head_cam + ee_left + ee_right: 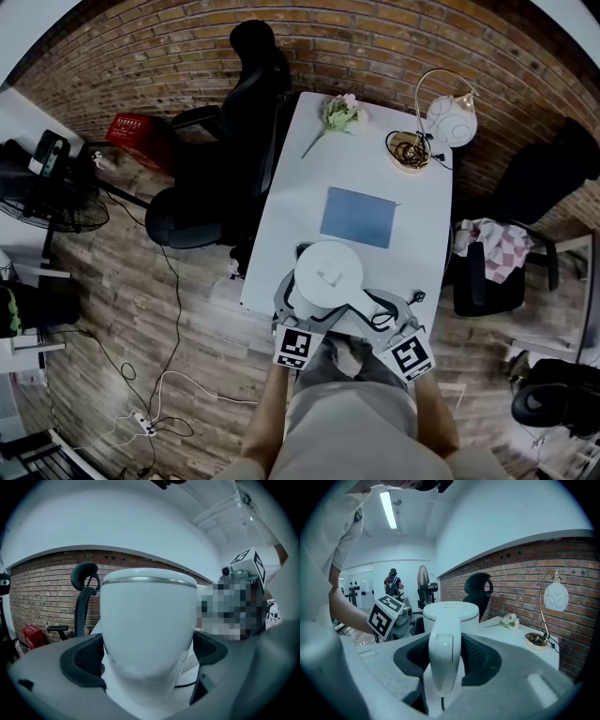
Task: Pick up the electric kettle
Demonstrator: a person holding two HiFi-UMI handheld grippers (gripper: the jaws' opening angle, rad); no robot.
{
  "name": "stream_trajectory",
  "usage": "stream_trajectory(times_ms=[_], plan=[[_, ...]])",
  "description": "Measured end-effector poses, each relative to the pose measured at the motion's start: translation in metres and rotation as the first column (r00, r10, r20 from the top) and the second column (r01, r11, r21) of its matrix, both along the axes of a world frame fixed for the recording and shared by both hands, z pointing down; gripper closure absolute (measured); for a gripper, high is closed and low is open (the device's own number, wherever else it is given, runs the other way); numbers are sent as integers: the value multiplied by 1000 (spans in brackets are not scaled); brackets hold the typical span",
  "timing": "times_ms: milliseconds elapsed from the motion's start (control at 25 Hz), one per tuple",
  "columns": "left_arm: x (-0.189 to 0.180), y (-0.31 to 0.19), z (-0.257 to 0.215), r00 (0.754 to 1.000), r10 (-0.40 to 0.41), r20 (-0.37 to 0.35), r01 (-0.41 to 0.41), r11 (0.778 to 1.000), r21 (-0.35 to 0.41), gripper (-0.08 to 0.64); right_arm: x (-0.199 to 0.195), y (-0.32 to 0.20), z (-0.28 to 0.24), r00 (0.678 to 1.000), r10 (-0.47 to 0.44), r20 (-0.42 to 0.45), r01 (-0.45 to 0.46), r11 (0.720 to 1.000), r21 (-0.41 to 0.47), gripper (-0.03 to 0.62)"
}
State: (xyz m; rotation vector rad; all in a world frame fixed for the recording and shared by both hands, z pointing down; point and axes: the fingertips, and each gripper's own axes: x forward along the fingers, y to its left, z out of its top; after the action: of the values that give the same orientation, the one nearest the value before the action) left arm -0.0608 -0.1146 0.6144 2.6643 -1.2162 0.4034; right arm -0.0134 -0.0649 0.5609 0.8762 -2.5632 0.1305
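Room: brick wall (187, 37), black chair (225, 122) left of the white worktop (375, 178).
My left tongs (149, 663): clamped on the kettle's body, one pad on each side.
Kettle (328, 275): white, upright, at the worktop's near edge.
My right tongs (440, 667): pinching the kettle's handle (441, 639).
Far right corner: lamp (452, 120).

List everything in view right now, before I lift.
electric kettle: 1, white, near table edge
table: 1, white, centre
mat: 1, blue-grey, mid-table
flower: 1, pale pink, far left corner
lamp: 1, white globe, far right corner
dish: 1, tan, beside lamp
office chair: 1, black, left of table
crate: 1, red, floor, far left
checked cloth: 1, pink-white, right of table
left tool: 1, grey, clamping kettle body
right tool: 1, grey, clamping kettle handle
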Motion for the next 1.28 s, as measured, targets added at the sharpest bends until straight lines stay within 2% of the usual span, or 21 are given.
stream_trajectory(times_ms=[840,1280], plan=[[-3,4,-6,999,-34,-19,34,999,11,-5,-4,5,-9,1000,-25,-13,26,999,41,426],[-2,8,-20,999,-33,-12,34,999,36,-6,-3,9,-20,1000,-24,9,23,998,64,426]])
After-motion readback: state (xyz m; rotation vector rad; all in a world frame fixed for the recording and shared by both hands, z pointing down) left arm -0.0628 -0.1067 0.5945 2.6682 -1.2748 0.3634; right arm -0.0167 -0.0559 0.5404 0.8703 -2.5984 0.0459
